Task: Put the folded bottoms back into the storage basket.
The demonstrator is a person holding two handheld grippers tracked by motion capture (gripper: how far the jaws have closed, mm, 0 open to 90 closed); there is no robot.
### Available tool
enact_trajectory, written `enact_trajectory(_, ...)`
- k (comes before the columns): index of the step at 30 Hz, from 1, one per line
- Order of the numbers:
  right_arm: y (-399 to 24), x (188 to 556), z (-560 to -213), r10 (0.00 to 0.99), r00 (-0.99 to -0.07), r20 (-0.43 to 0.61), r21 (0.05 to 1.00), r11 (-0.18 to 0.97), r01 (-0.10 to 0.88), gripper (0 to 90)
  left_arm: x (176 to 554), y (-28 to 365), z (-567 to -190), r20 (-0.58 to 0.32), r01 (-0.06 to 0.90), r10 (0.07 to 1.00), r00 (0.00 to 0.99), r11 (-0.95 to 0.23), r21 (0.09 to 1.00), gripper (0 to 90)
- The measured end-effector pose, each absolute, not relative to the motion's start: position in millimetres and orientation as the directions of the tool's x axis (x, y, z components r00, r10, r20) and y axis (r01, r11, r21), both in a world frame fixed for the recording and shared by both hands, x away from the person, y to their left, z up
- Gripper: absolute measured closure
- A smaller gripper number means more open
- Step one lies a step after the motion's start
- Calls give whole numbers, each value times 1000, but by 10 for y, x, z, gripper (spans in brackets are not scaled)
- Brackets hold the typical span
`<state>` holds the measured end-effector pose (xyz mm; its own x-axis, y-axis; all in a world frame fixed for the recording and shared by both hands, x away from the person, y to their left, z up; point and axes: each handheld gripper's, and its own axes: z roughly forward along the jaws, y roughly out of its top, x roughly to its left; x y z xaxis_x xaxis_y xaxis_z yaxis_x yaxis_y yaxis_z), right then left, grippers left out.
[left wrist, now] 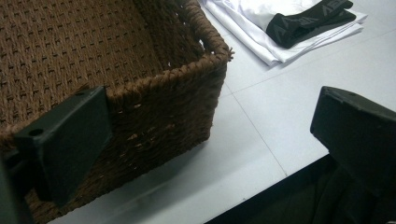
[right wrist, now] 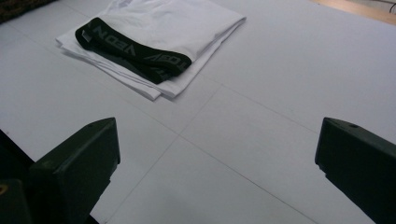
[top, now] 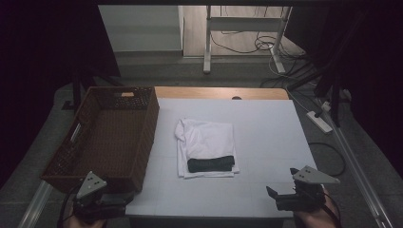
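Folded white clothes (top: 205,142) with black waistband (top: 211,164) lie mid-table, beside a wicker basket (top: 109,137). My left gripper (top: 107,202) and right gripper (top: 285,197) — both wide open, holding nothing.

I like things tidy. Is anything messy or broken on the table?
Nothing stands out. The white folded clothes lie in a neat pile on the table, black band at the front. The brown basket sits upright beside them, looking whole.

Left tool (top: 102,202) jaws wide, empty; right tool (top: 280,194) likewise.
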<state>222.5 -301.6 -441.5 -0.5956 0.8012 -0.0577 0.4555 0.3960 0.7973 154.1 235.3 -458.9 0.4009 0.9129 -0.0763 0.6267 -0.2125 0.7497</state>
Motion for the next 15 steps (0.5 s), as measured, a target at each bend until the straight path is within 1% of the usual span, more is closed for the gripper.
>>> enact_trajectory(2, -3027, 2234, -4415, 802, -596, -44, 798, 387, 462, 9, 1540, 2346, -4589, -72, 628, 914, 399, -215, 748, 0)
enact_trajectory(6, -3072, 2275, -4418, 812, -583, 18, 791, 345, 505, 10, 1539, 2333, -4587, -56, 629, 915, 399, -228, 743, 0)
enact_trajectory(10, -3080, 2284, -4419, 811, -585, 33, 792, 336, 511, 10, 1539, 2337, -4590, -62, 628, 915, 400, -224, 746, 0)
enact_trajectory(15, -3075, 2283, -4418, 809, -587, 24, 788, 346, 509, 10, 1537, 2337, -4589, -61, 627, 914, 400, -224, 746, 0)
